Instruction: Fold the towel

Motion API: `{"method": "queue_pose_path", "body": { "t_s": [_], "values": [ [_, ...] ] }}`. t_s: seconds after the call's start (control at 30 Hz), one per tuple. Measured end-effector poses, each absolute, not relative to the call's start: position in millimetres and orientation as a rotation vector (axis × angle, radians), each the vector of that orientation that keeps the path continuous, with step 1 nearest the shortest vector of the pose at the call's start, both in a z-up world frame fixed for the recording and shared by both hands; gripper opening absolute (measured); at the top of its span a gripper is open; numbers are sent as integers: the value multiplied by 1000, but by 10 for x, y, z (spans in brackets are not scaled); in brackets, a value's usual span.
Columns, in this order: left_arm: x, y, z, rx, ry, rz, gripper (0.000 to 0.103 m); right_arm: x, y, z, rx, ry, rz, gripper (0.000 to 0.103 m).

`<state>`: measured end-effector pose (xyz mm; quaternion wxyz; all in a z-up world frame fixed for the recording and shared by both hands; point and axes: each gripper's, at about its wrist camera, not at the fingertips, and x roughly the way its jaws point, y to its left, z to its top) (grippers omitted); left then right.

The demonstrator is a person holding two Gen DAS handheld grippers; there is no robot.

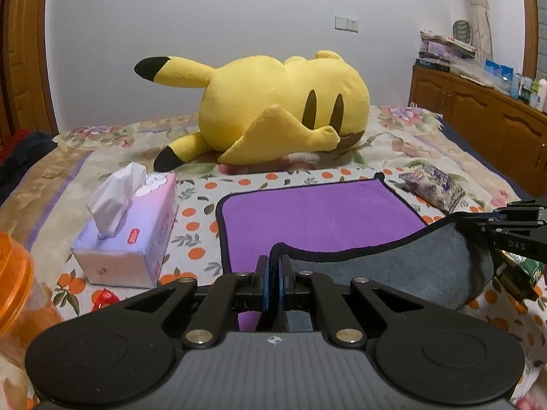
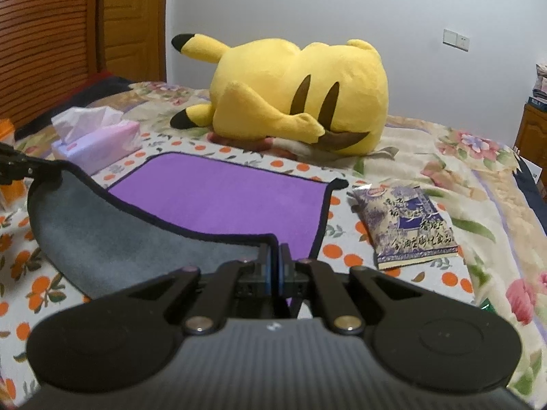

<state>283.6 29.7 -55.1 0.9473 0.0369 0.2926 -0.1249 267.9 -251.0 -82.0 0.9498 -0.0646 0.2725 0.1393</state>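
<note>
A towel, purple on top and grey underneath with a dark hem, lies on the patterned bed cover. Its near edge is lifted, so the grey underside shows. My left gripper is shut on the near left corner. My right gripper is shut on the near right corner; it also shows at the right edge of the left wrist view. The towel sags between the two grippers. The left gripper shows at the left edge of the right wrist view.
A large yellow plush toy lies just beyond the towel. A pink tissue box stands to its left, an orange container nearer left. A snack packet lies to the right. A wooden cabinet lines the right side.
</note>
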Motion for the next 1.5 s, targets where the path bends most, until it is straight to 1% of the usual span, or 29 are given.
{"method": "queue_pose_path", "body": {
  "t_s": [0.23,0.67,1.27,1.5],
  "values": [
    [2904,296,-438,67,569,-246,6,2748,-2483,-665,-136,515,284,4],
    [3092,313,-364,79,533,-217,6,3063,-2445,-585,-139,506,276,4],
    [3717,105,-154,120,497,-206,6,3560,-2372,-474,-217,464,256,4],
    [3881,67,-183,133,495,-181,6,3706,-2344,-450,-234,445,255,4]
  ]
}}
